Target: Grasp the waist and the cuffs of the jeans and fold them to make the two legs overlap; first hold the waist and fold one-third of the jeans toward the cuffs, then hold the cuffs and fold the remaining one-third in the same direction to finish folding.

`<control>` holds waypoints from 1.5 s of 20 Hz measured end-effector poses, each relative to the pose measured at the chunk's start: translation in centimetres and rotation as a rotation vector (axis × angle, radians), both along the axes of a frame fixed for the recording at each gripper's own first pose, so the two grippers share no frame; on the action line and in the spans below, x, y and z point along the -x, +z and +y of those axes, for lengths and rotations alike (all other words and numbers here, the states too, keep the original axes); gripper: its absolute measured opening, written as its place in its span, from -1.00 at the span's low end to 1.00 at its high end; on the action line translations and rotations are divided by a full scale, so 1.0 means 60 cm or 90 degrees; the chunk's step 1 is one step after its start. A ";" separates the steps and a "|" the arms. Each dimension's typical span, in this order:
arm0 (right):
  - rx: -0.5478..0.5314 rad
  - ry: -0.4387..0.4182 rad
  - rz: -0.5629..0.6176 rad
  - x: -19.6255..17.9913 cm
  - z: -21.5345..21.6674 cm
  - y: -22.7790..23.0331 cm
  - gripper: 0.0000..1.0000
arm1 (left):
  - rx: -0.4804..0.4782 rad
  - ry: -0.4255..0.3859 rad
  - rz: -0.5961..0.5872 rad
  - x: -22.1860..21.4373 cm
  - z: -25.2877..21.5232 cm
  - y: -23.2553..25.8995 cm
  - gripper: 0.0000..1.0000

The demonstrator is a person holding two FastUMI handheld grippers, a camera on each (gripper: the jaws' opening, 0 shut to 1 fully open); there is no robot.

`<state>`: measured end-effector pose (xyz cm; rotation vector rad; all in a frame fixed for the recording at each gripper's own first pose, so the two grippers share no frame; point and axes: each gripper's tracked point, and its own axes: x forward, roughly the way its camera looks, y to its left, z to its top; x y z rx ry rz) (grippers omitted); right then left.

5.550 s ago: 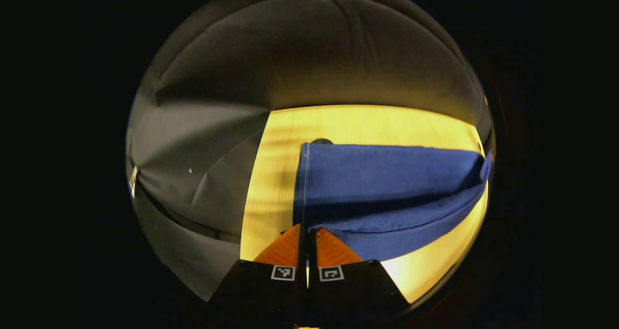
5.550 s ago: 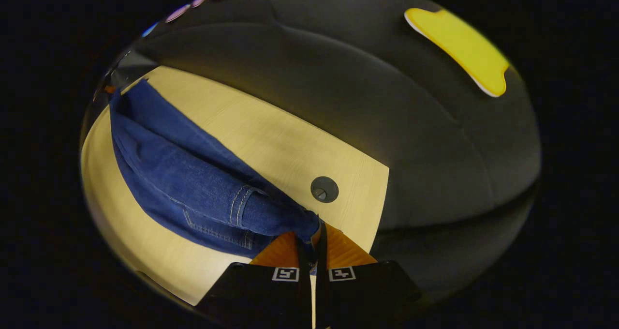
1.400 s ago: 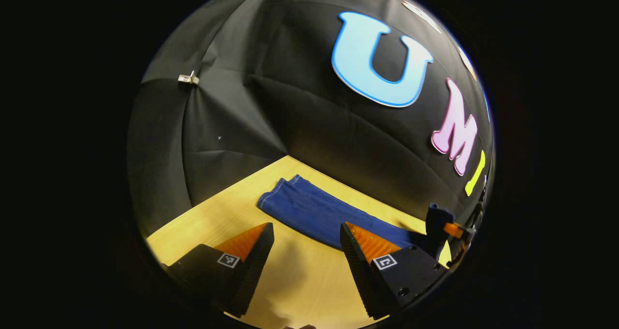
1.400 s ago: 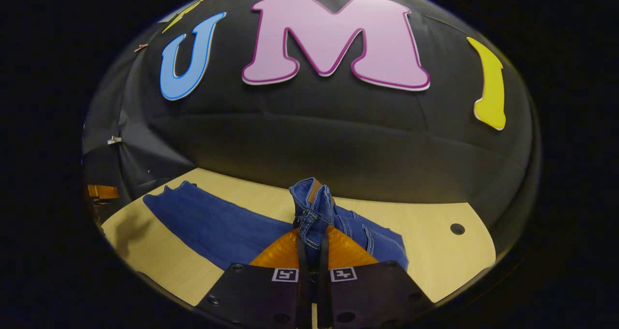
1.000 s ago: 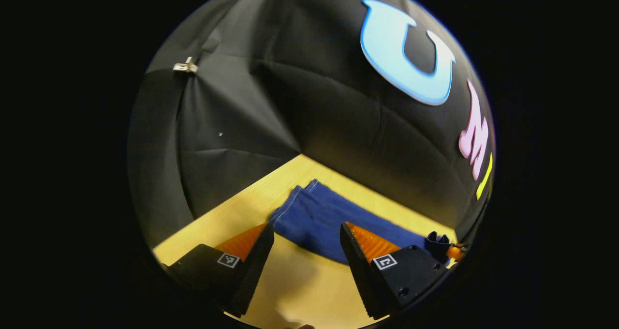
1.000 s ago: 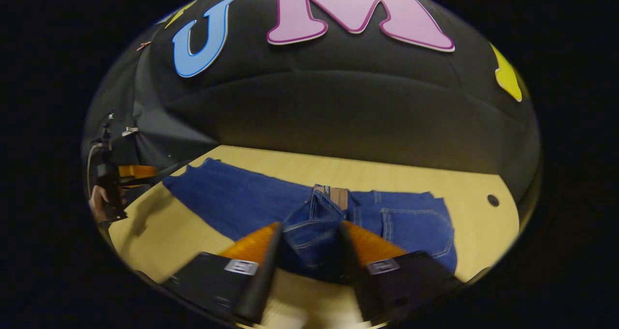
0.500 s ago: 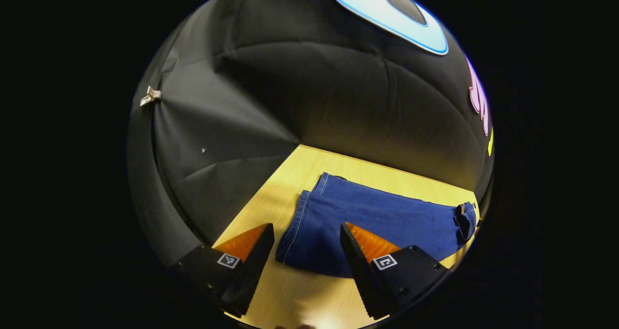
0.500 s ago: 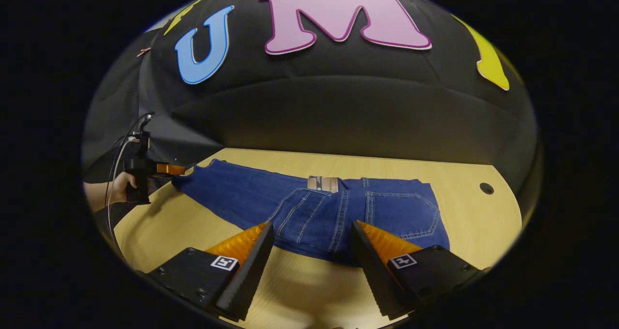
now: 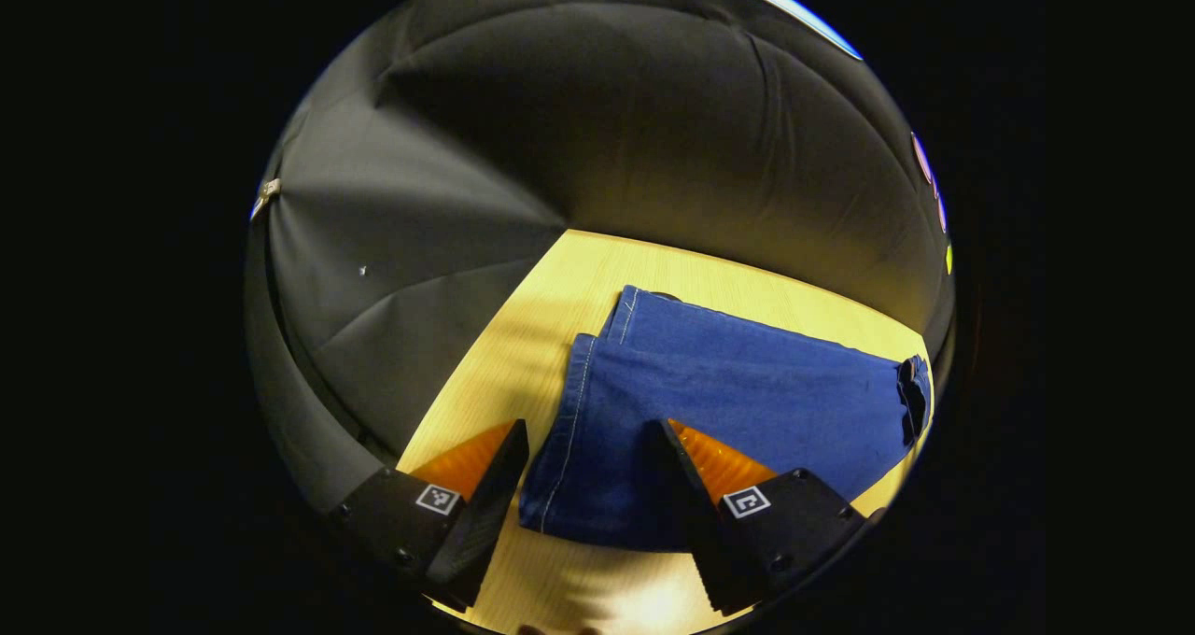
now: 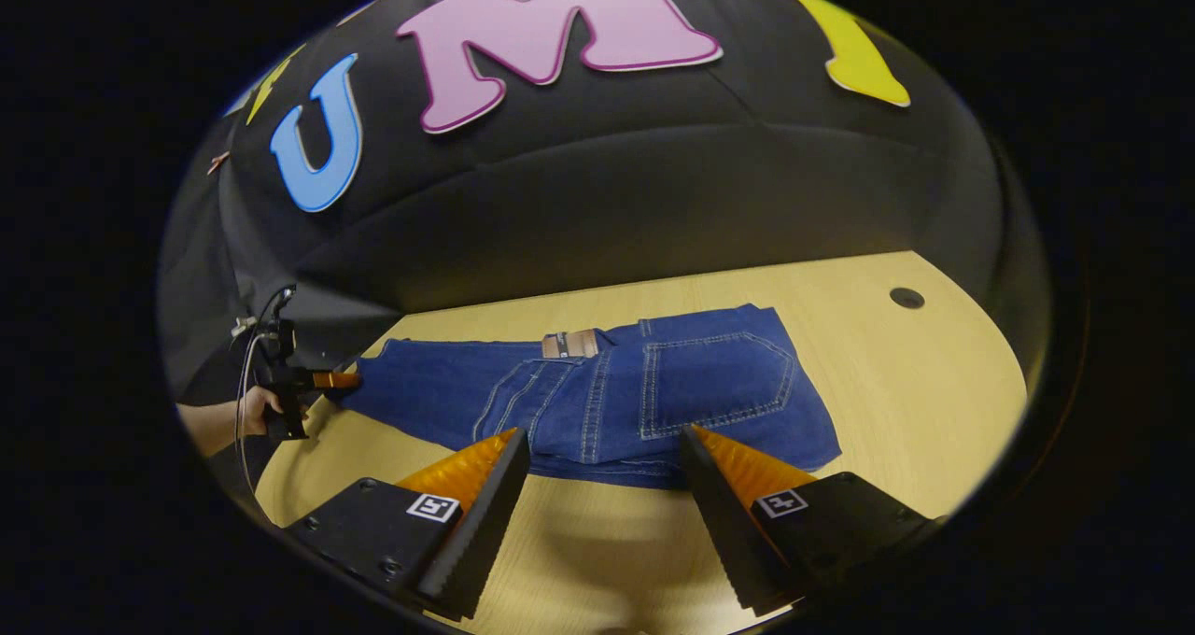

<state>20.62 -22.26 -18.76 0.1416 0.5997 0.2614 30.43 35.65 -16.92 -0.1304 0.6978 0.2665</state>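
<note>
One pair of jeans lies flat on the wooden bench, legs overlapped, waist section folded over toward the cuffs. Right claw stands open, empty, at the near edge of the folded waist part; one back pocket and one leather waist patch face up just beyond its fingers. Left claw is also open, fingers spread to either side of the cuff end, whose hem edge runs up between them; contact with the cloth cannot be judged. The two cuffs sit stacked, the upper one offset slightly from the lower. In the right gripper view, the left claw appears far left at the cuff end, held by a hand with a cable trailing above. One round hole marks the bench, well apart from the jeans.
</note>
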 end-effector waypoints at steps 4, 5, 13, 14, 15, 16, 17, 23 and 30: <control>-0.037 -0.024 0.022 0.010 -0.008 0.001 0.97 | -0.019 -0.010 0.017 -0.005 -0.014 -0.006 0.45; -0.044 -0.030 0.016 0.009 -0.011 0.009 0.97 | -0.014 -0.014 0.017 -0.004 -0.022 -0.007 0.43; -0.057 -0.043 -0.007 0.006 -0.034 0.056 0.97 | -0.020 -0.043 -0.013 -0.005 -0.048 -0.001 -0.77; -0.049 -0.046 -0.013 0.003 -0.041 0.058 0.97 | -0.025 -0.038 -0.016 -0.007 -0.050 0.002 -0.88; -0.042 -0.047 -0.015 0.004 -0.050 0.061 0.97 | -0.019 -0.031 -0.021 -0.005 -0.053 0.004 -0.91; -0.036 -0.048 -0.016 0.004 -0.060 0.063 0.97 | -0.010 -0.022 -0.028 -0.005 -0.056 0.009 -0.94; -0.029 -0.049 -0.020 0.003 -0.070 0.067 0.97 | -0.005 -0.017 -0.035 -0.007 -0.050 0.011 -0.94; 0.019 -0.066 -0.053 0.013 -0.141 0.095 0.97 | -0.020 -0.030 -0.102 -0.010 -0.061 0.095 -0.96; 0.030 -0.082 -0.045 0.039 -0.200 0.129 0.97 | -0.033 -0.109 -0.140 0.002 -0.249 0.296 -0.96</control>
